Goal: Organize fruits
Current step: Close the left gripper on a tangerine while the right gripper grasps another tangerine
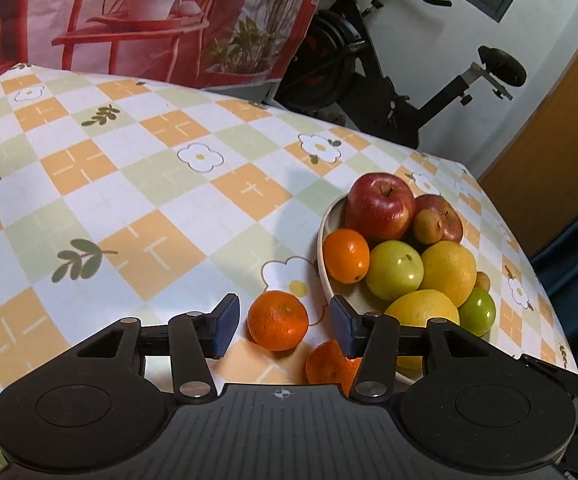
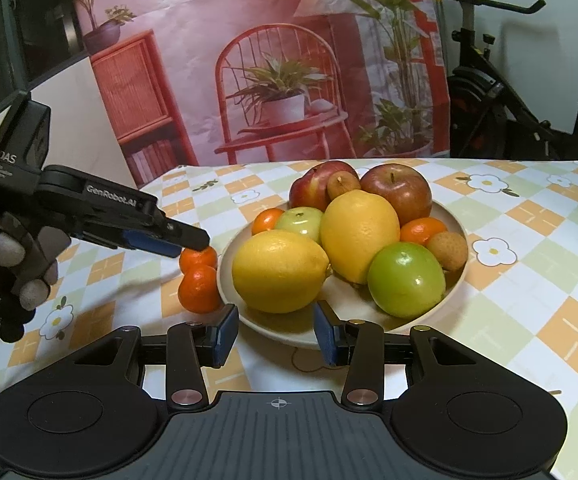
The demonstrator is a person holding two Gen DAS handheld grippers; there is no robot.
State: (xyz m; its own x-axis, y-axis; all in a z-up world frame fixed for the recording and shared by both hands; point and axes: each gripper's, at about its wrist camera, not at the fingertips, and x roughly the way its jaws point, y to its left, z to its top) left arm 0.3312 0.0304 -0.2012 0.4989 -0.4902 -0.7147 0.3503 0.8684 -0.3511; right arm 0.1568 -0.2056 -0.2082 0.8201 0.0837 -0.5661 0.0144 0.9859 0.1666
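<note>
Orange and small, the tangerine [image 1: 278,320] lies on the tablecloth [image 1: 129,184] just left of the bowl [image 1: 323,240], a second tangerine [image 1: 331,364] nearer you. Your left gripper [image 1: 285,326] stands open around it, pads not yet pressing. Light, round, soft-skinned: take it across its widest part, gently. Your right gripper [image 2: 275,334] hangs partly open, empty, before the bowl. "GenRobot.AI" reads along the left gripper's side.
</note>
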